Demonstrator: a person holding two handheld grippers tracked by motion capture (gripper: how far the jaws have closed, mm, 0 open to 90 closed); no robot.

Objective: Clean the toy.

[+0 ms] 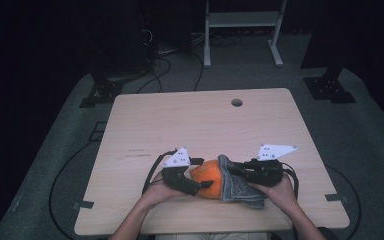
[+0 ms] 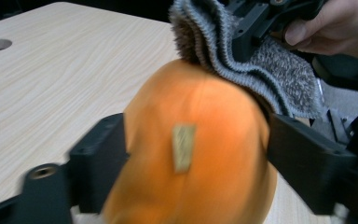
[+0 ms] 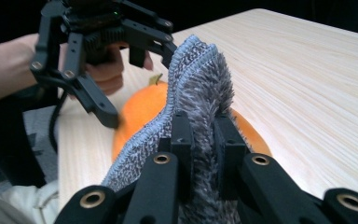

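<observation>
A person sits at the near edge of a pale wooden table (image 1: pixel 200 120), with both forearms reaching in and a black two-jaw gripper in each hand. Between the hands, close to the near edge and roughly midway across, lies a smooth orange pumpkin-like fruit (image 1: pixel 207 177).

The left gripper (image 1: pixel 196 176) has its jaws spread wide around that fruit, one jaw pressed against each side. In the left gripper view the fruit (image 2: pixel 191 149) sits squarely between the two black jaws, and a small pale sticker (image 2: pixel 183 147) shows on its skin. The picture is blurred there, so I cannot read the sticker.

The right gripper (image 1: pixel 234 170) comes in from the other side, its jaws closed tight on a folded grey fuzzy cloth with a ribbed edge (image 1: pixel 235 185). In the right gripper view the cloth (image 3: pixel 196 107) stands up pinched between the jaws, and its upper fold leans against the orange fruit (image 3: pixel 142 109) behind it. A small stem (image 3: pixel 155 79) shows at the top of the fruit. The cloth drapes against the fruit's right flank in the high view, touching it, with its lower end resting on the table near the right hand (image 1: pixel 277 192).

A round hole (image 1: pixel 236 102) is cut into the far part of the tabletop. Beyond the table, cables (image 1: pixel 157 70) trail over grey floor, near a white metal frame (image 1: pixel 242 30).
</observation>
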